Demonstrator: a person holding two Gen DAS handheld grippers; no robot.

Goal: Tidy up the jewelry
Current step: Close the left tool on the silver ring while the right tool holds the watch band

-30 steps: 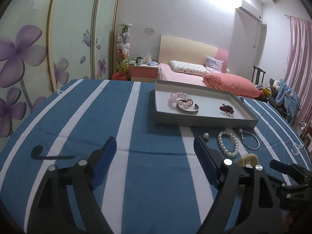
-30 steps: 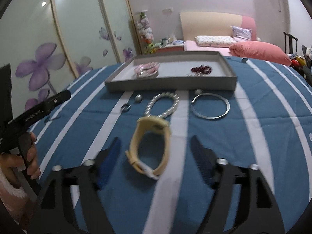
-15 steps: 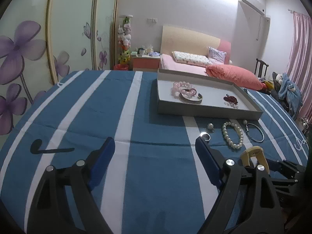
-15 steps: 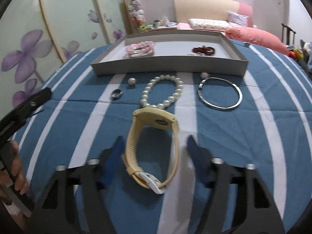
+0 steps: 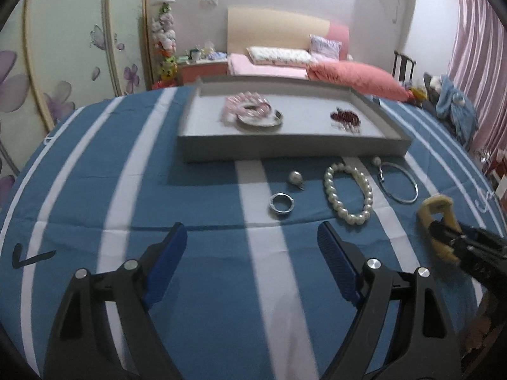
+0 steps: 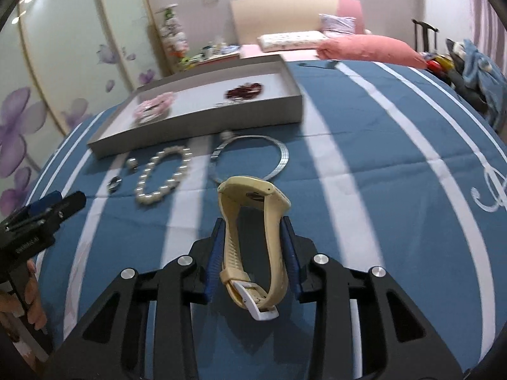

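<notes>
My right gripper (image 6: 252,247) is shut on the strap of a cream-yellow wristwatch (image 6: 253,221), lifted slightly off the blue striped cloth; the watch also shows in the left wrist view (image 5: 437,218). My left gripper (image 5: 250,253) is open and empty above the cloth, short of a silver ring (image 5: 281,203). A pearl bracelet (image 5: 347,193), a silver bangle (image 5: 398,182) and a pearl earring (image 5: 296,178) lie before a grey tray (image 5: 285,150). The tray holds a pink bead bracelet (image 5: 245,107) and a dark red piece (image 5: 345,118).
A second small pearl (image 5: 376,160) lies by the tray's right corner. The table (image 5: 95,174) is round, its cloth edge curving away at left and right. A bed with a pink pillow (image 5: 355,80) stands behind, wardrobe doors (image 5: 63,47) at the left.
My right gripper has closed on the watch strap and raised it, swinging to the right. My left gripper has moved forward, toward the ring and pearls, staying open.
</notes>
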